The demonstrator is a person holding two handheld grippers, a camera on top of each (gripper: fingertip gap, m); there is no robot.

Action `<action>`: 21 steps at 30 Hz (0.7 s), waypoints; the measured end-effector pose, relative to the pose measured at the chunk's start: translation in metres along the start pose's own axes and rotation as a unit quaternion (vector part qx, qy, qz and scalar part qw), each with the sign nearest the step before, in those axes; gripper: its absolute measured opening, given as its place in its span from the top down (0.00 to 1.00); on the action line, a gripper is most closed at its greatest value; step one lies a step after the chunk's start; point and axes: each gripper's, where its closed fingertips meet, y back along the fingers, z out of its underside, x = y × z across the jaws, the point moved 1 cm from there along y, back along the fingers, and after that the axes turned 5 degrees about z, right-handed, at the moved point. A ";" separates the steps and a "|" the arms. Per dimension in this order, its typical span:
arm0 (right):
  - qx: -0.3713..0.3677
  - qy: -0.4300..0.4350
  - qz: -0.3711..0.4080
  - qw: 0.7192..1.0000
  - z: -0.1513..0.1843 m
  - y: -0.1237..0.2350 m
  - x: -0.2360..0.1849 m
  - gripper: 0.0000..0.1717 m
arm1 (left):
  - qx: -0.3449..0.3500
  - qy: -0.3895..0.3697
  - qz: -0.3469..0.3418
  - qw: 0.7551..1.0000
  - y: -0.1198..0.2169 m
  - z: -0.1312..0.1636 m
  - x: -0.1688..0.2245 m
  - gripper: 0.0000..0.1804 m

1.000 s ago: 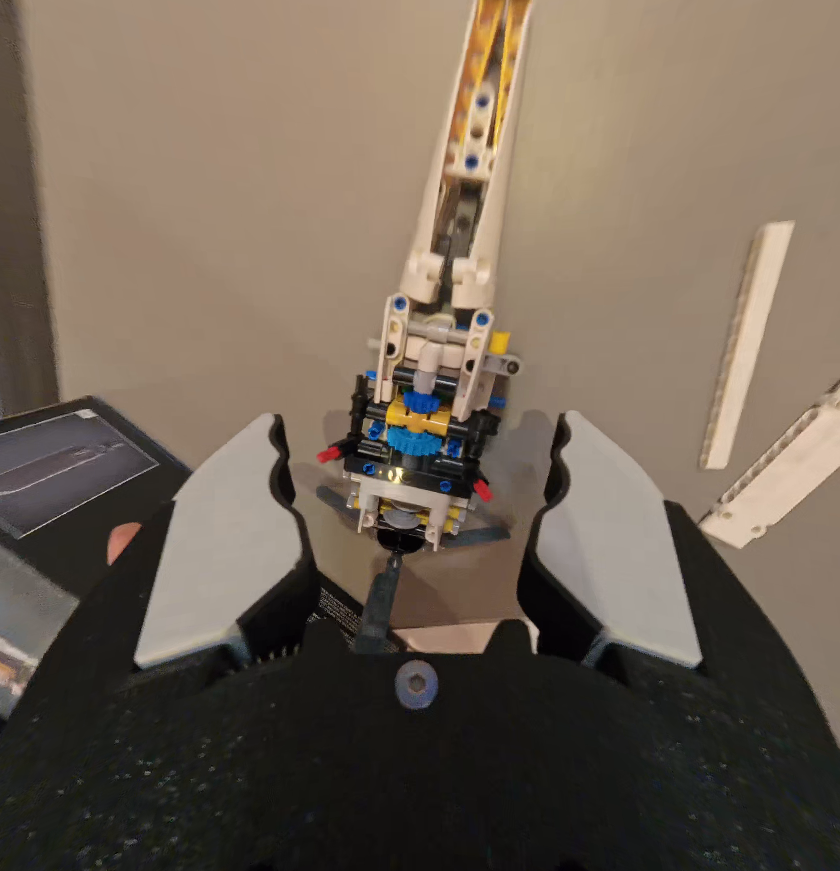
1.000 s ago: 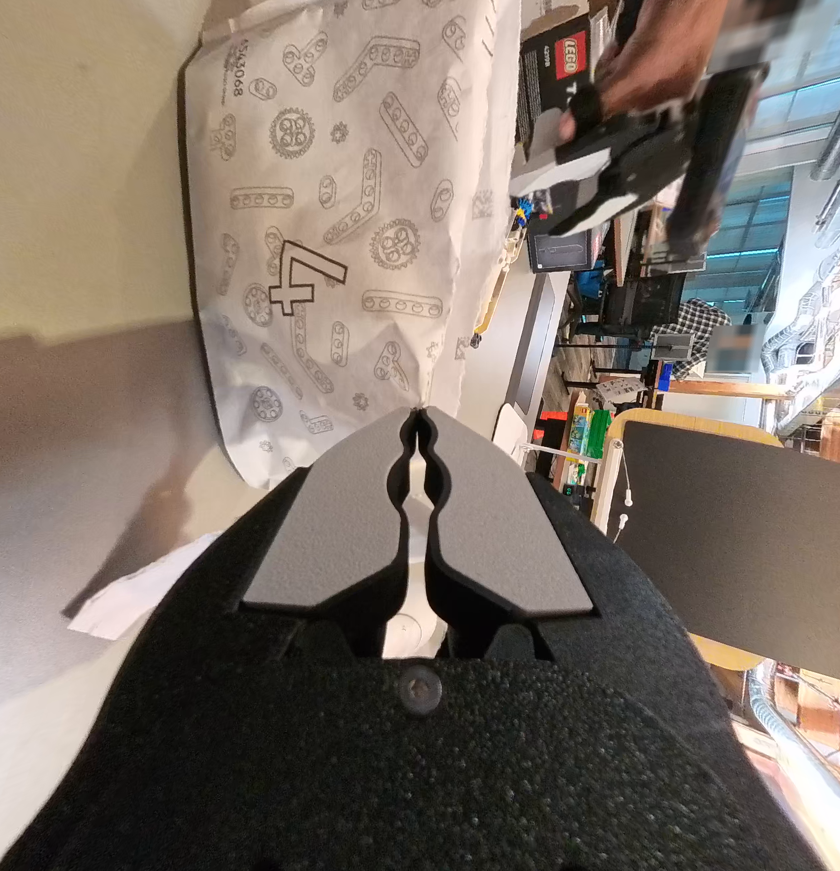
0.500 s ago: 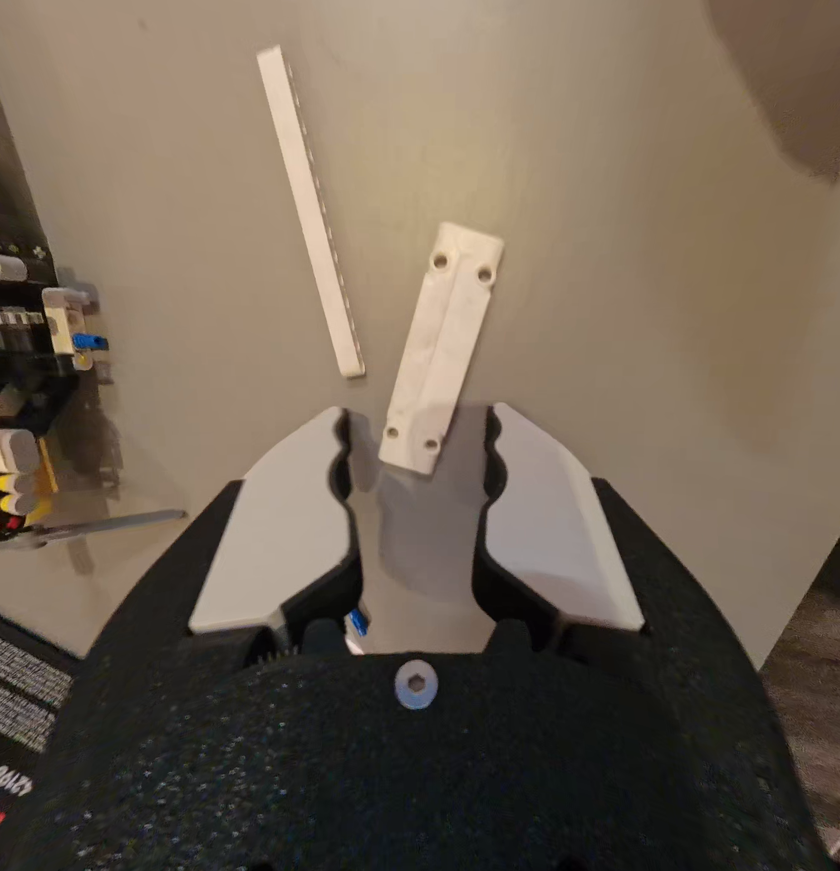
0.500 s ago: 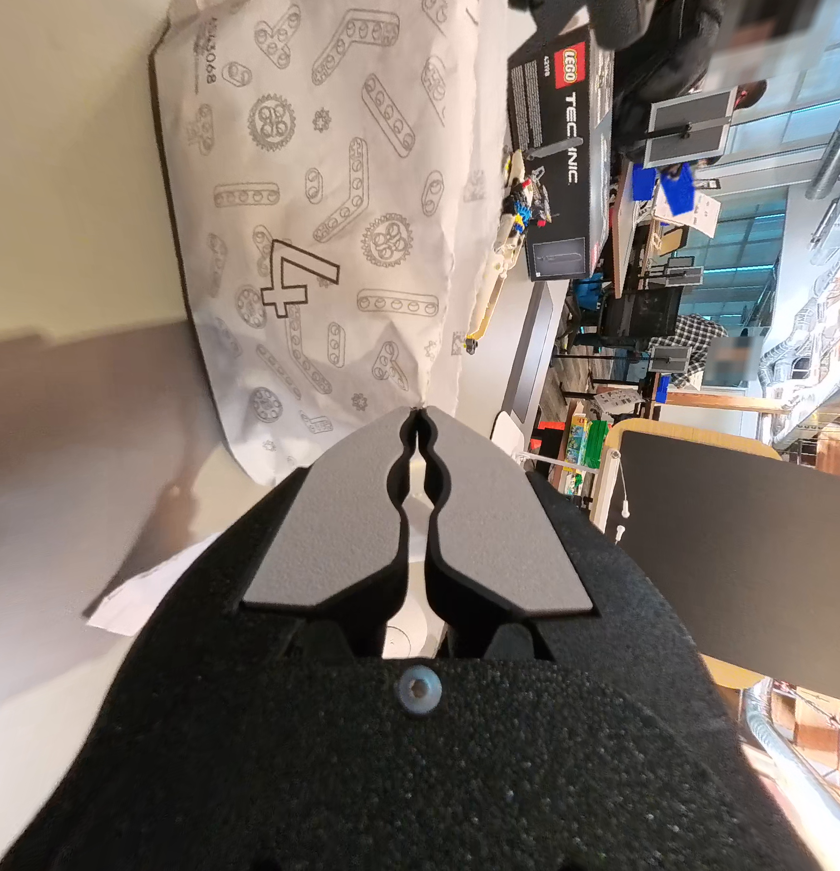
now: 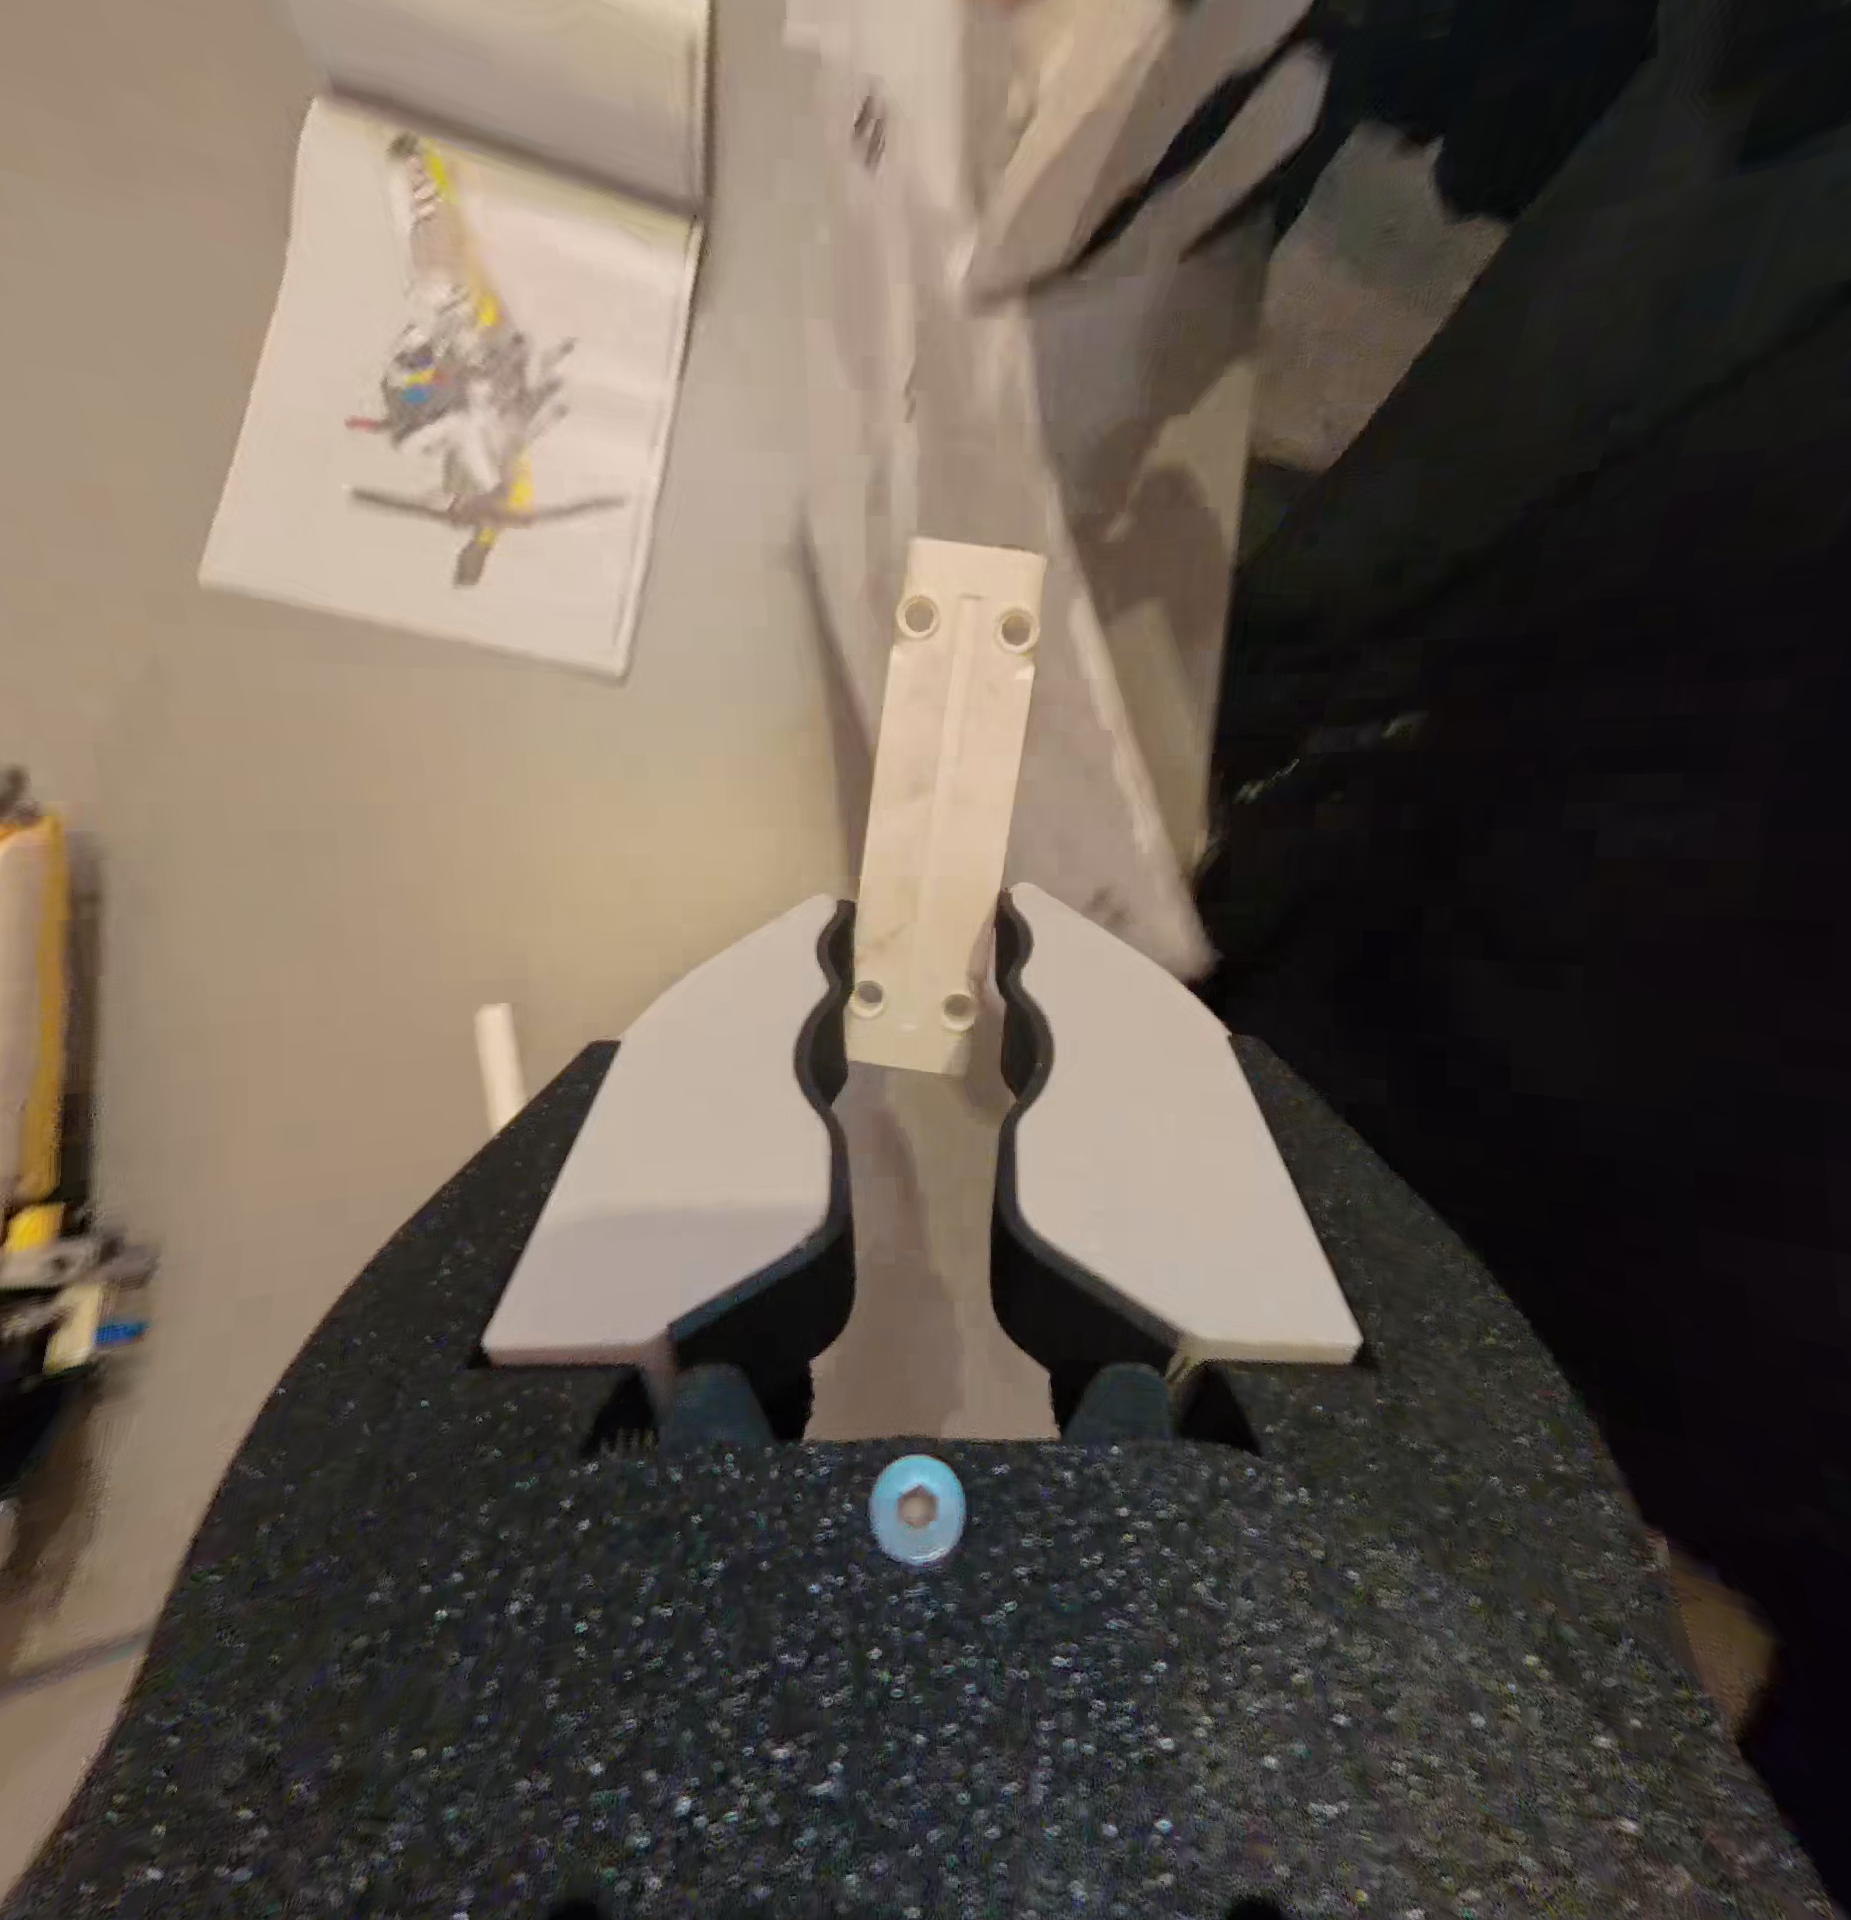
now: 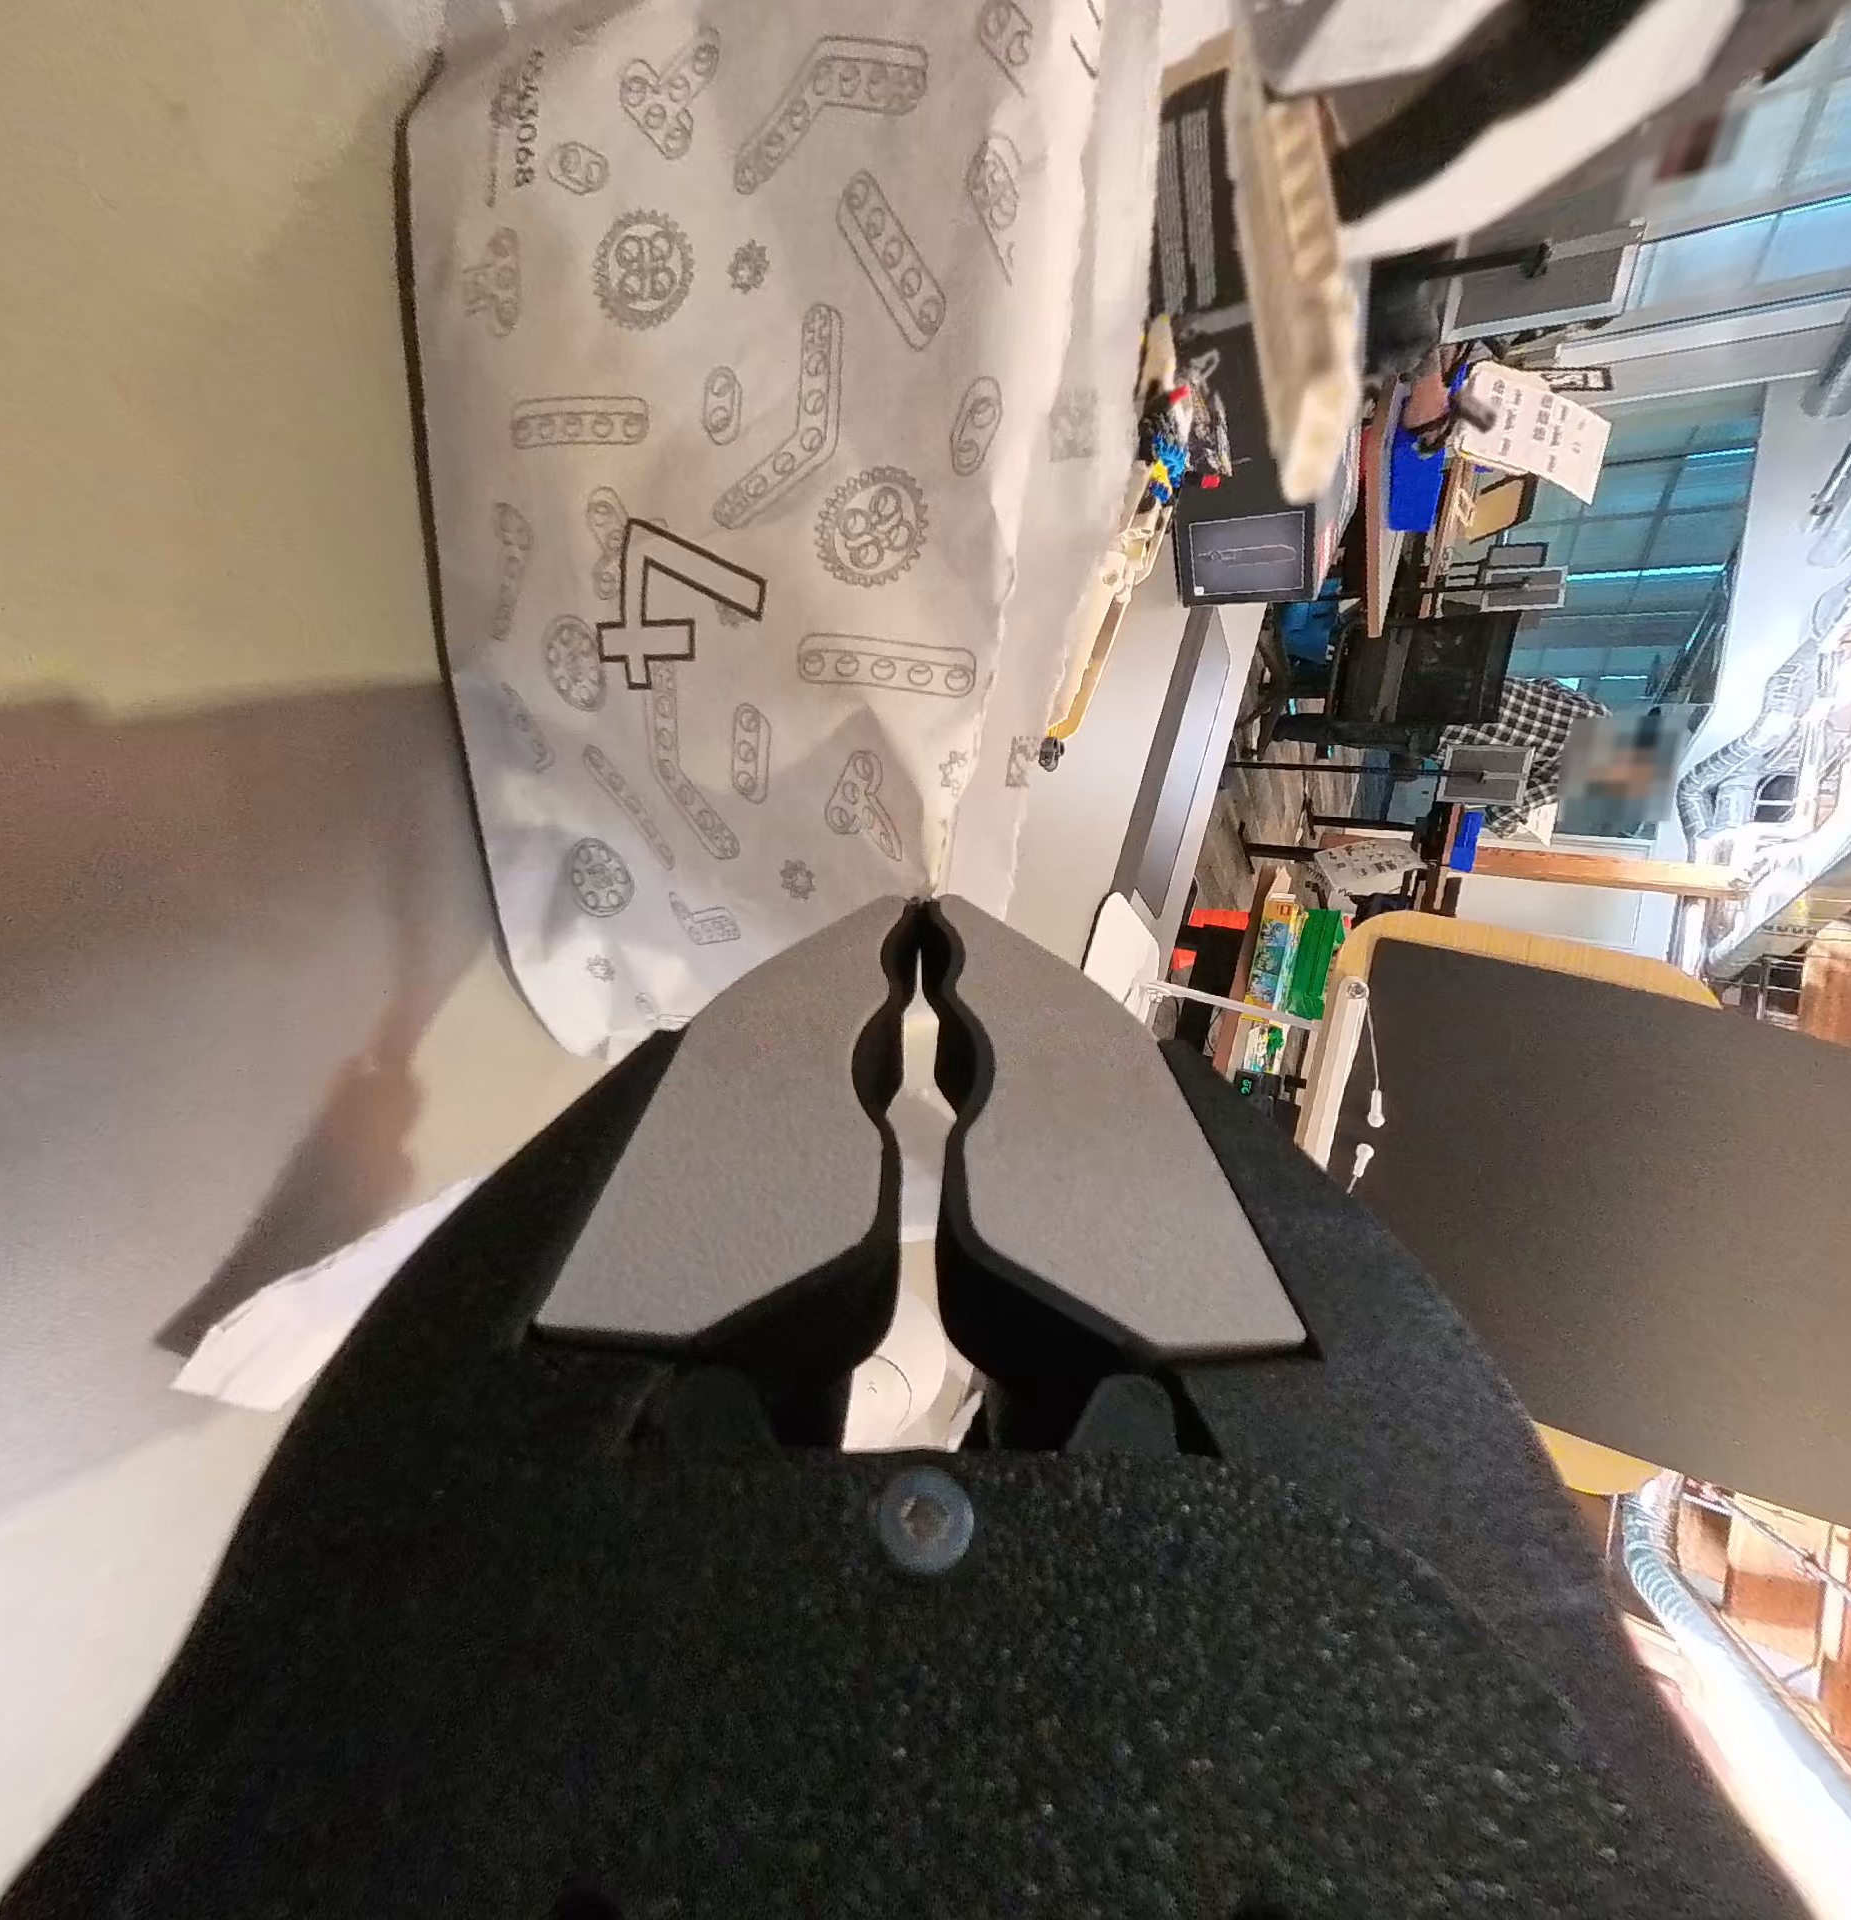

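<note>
Left wrist view: left tool (image 5: 922,935) seemingly clamps white panel (image 5: 947,790); right tool (image 6: 923,914) pinches paper bag (image 6: 755,499).

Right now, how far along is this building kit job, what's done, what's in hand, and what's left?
Done: a partly built model stands by the black box.

In hand: the left gripper is clamped on a white panel piece, lifted off the table. The right gripper pinches the torn edge of the printed paper bag.

Left: the panel isn't on the model yet; an instruction booklet lies open.
</note>
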 end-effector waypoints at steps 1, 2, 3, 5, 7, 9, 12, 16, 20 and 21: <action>-0.001 0.002 0.000 1.000 0.000 0.000 0.000 1.00 | -0.008 0.018 0.012 1.000 -0.007 -0.014 0.009 0.85; -0.003 0.004 0.000 1.000 -0.001 0.001 0.000 1.00 | -0.025 0.029 0.025 0.999 -0.014 -0.024 0.017 0.85; -0.004 0.006 0.001 1.000 -0.001 0.001 -0.001 1.00 | -0.049 0.028 0.019 0.998 -0.021 -0.030 0.019 0.85; -0.006 0.010 0.003 1.000 -0.002 0.003 -0.002 1.00 | -0.129 0.002 -0.043 0.991 -0.031 -0.030 0.011 0.85; -0.008 0.006 0.005 1.000 -0.004 0.004 -0.003 1.00 | -0.190 -0.025 -0.095 0.977 -0.037 -0.031 0.003 0.85; -0.010 0.003 0.005 1.000 -0.004 0.005 -0.005 1.00 | -0.223 -0.037 -0.107 0.968 -0.044 -0.034 0.006 0.85; -0.009 0.001 0.007 1.000 -0.004 0.007 -0.006 1.00 | -0.262 -0.059 -0.136 0.953 -0.050 -0.037 0.005 0.85; -0.010 -0.006 0.006 1.000 -0.004 0.009 -0.008 1.00 | -0.298 -0.080 -0.157 0.938 -0.056 -0.040 0.010 0.85; -0.016 -0.001 0.007 1.000 -0.003 0.011 -0.010 1.00 | -0.299 -0.076 -0.143 0.940 -0.066 -0.046 0.020 0.77; -0.018 -0.001 0.007 1.000 -0.003 0.011 -0.010 1.00 | -0.297 -0.070 -0.140 0.942 -0.067 -0.047 0.020 0.75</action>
